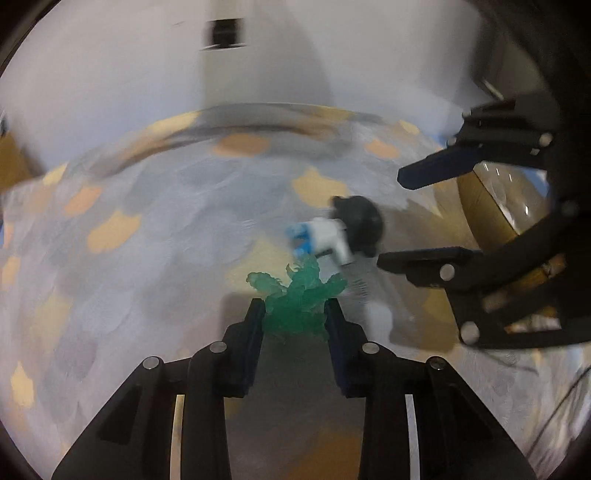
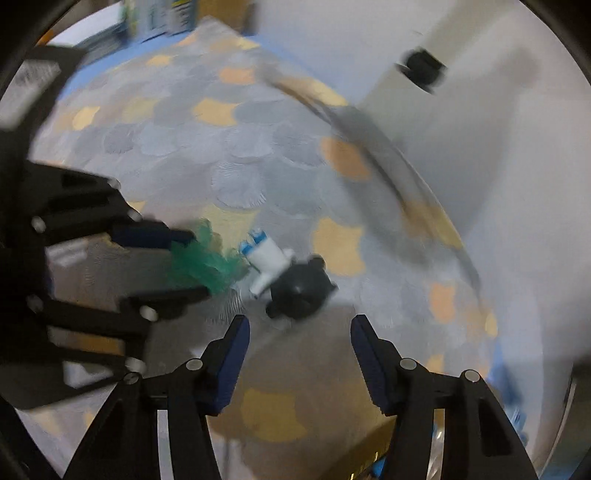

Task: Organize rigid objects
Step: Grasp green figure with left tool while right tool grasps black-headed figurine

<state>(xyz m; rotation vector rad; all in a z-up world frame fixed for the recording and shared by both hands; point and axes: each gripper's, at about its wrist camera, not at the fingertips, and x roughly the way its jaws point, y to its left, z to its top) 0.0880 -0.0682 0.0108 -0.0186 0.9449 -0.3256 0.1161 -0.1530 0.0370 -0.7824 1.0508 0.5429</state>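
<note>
My left gripper is shut on a translucent green spiky toy figure, held just above the patterned cloth; it also shows in the right wrist view between the left gripper's fingers. Just beyond it lies a white-and-blue valve piece joined to a black round part; they also show in the right wrist view, the valve and the black part. My right gripper is open and empty, just short of the black part; it also shows in the left wrist view.
The table carries a cloth with grey and orange scale shapes. A cardboard box stands at the right. Boxes and packages stand at the far corner. A white wall runs behind the table. Both views are motion-blurred.
</note>
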